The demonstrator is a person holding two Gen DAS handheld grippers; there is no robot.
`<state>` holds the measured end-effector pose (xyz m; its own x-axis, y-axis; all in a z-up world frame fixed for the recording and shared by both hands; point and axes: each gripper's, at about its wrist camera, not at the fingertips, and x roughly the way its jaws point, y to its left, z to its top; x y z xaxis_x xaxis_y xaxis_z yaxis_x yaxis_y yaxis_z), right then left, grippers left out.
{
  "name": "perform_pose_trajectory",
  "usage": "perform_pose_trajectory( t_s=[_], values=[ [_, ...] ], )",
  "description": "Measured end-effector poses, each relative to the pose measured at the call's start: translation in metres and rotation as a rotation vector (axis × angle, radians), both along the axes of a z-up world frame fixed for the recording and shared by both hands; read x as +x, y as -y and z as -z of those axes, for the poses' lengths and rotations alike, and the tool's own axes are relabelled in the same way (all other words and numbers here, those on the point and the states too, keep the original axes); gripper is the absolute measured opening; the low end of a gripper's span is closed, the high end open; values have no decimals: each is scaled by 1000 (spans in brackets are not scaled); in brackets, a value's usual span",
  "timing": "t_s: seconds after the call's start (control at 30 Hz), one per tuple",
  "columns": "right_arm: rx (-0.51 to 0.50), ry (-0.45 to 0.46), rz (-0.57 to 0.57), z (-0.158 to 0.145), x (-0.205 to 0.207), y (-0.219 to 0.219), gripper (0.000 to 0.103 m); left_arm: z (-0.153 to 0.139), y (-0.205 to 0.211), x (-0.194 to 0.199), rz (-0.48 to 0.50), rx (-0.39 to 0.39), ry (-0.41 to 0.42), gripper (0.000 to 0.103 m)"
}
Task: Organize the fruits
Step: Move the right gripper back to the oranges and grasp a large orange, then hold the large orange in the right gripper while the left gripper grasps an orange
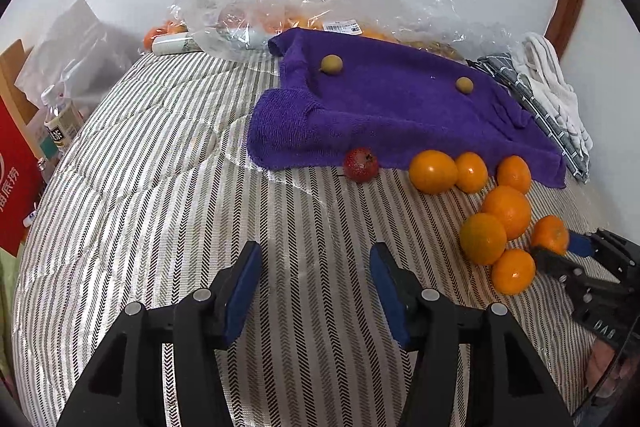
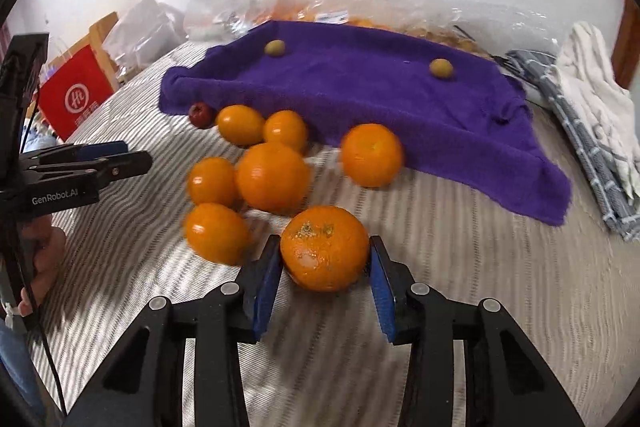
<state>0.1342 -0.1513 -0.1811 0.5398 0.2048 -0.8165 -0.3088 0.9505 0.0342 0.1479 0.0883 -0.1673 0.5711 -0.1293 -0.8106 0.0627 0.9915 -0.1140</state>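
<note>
My right gripper (image 2: 325, 263) clasps a round orange tangerine (image 2: 325, 247); six more cluster toward eleven o'clock. My left gripper (image 1: 316, 267) gapes wide over the striped tabletop (image 1: 160, 207).

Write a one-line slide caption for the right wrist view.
Right gripper jaws bracket an orange on the striped cloth, near six oranges and a purple towel.

Left wrist view sits low over the striped cloth (image 1: 160, 187), facing the purple towel (image 1: 400, 107), oranges off right. Right wrist view sits nearer, oranges (image 2: 272, 175) close ahead. Both share towel (image 2: 360, 87), oranges (image 1: 506, 207), each other's gripper at the edge.
</note>
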Motion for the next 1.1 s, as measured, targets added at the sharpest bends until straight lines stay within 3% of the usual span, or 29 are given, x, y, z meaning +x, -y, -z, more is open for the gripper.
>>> perform_pose_trajectory(
  t_s=[0.17,0.3,0.6,0.77,1.0,1.1],
  values=[
    [-19,44,88,-6,0,34,42,1,3,1,0,16,-2,53],
    [2,25,147,-2,8,54,42,1,0,1,-1,-2,-2,54],
    [62,-6,167,1,12,68,42,2,5,3,15,18,-6,61],
    [58,-16,179,3,12,68,42,0,2,1,23,-26,2,60],
    [86,-11,187,2,11,72,42,-5,33,-10,212,-54,20,60],
    [115,-9,201,1,10,78,42,-9,44,-13,256,-126,10,60]
  ],
)
